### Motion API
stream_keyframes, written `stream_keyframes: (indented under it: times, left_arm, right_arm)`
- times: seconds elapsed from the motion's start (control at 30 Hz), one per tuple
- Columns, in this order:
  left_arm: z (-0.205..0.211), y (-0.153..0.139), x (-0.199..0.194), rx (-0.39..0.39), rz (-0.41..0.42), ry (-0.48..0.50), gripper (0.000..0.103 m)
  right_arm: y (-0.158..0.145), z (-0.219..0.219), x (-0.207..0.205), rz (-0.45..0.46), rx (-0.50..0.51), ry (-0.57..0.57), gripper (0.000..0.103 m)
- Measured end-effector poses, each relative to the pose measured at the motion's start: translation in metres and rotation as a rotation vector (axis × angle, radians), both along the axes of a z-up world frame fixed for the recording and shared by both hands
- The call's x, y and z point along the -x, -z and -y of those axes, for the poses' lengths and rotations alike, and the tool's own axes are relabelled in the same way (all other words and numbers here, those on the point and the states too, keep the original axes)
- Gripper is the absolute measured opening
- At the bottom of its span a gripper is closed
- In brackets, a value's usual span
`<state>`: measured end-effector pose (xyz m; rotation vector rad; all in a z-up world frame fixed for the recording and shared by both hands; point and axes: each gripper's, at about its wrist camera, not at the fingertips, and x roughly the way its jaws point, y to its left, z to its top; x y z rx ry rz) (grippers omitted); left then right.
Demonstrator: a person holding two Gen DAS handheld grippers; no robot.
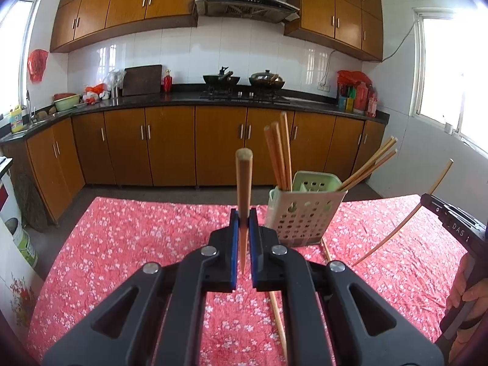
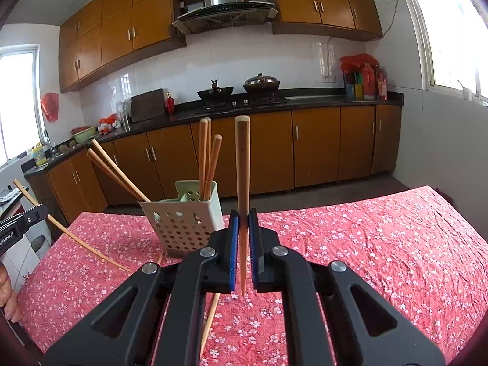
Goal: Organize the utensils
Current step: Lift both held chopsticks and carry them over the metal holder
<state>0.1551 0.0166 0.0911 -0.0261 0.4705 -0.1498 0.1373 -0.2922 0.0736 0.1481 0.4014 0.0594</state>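
both jaws pinching one upright chopstick each, left chopstick [image 1: 244,183] and right chopstick [image 2: 242,177], long way up and down, with holder [image 1: 300,213] on red surface [image 1: 122,244] at 1 o'clock from left, 11 o'clock from right.

Chopstick-crowded holder [image 1: 303,213] amid bare tablecloth [image 1: 137,244]
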Motion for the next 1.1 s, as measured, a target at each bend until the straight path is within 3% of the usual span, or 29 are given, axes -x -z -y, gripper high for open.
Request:
stream_keyframes:
  times: [0.2, 0.4, 0.6, 0.77, 1.1]
  left_arm:
    - [0.006, -0.029, 0.003, 0.061, 0.046, 0.040, 0.007]
    - [0.022, -0.081, 0.004, 0.117, 0.144, 0.103, 0.007]
    - [0.046, -0.112, -0.017, 0.119, 0.211, 0.105, 0.007]
    - [0.066, -0.105, -0.047, 0.079, 0.190, 0.098, 0.007]
    - [0.081, -0.061, -0.095, 0.050, 0.101, 0.094, 0.007]
  right_arm:
    - [-0.028, -0.004, 0.001, 0.060, -0.054, -0.049, 0.008]
    - [-0.073, -0.011, 0.000, 0.173, -0.081, -0.098, 0.008]
    - [-0.102, -0.019, -0.015, 0.259, -0.081, -0.101, 0.007]
    - [-0.095, -0.022, -0.044, 0.258, -0.085, -0.075, 0.008]
    - [-0.064, -0.040, -0.088, 0.164, -0.034, -0.069, 0.008]
